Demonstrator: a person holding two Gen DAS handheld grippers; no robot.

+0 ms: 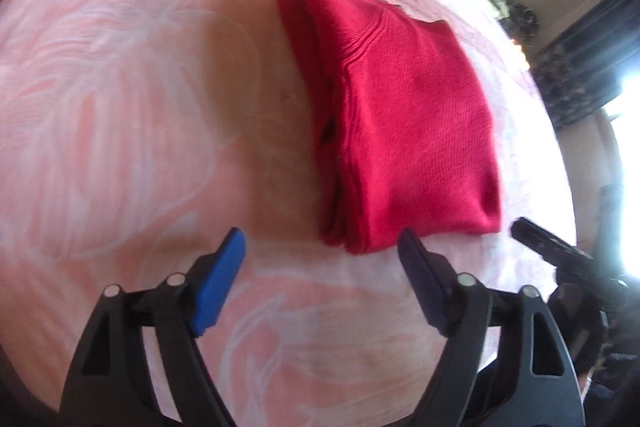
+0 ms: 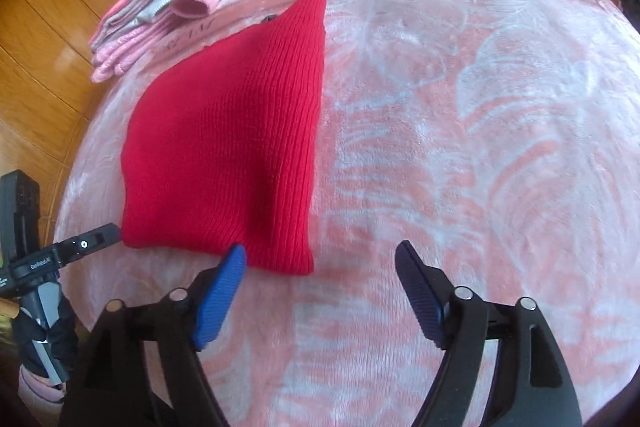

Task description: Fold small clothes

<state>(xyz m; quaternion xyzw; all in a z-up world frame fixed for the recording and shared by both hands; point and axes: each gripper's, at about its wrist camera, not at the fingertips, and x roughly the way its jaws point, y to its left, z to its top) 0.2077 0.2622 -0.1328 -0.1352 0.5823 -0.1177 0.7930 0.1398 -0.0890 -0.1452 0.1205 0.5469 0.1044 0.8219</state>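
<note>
Red knit garment [image 1: 400,115] lies folded on the pink blanket [image 1: 140,87]. Left hand-held gripper [image 1: 322,247] and right hand-held gripper [image 2: 320,263] are both spread wide, holding nothing.

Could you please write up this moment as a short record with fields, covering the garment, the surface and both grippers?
garment: red knit garment, folded into a compact stack, layered edges visible in the left wrist view
surface: pink blanket printed with "SWEET DREAM"
left gripper: open, empty, near edge of the garment
right gripper: open, empty, near edge of the garment
other clothes: pink clothes pile at the far edge of the blanket
contact: neither gripper grips the fabric
</note>
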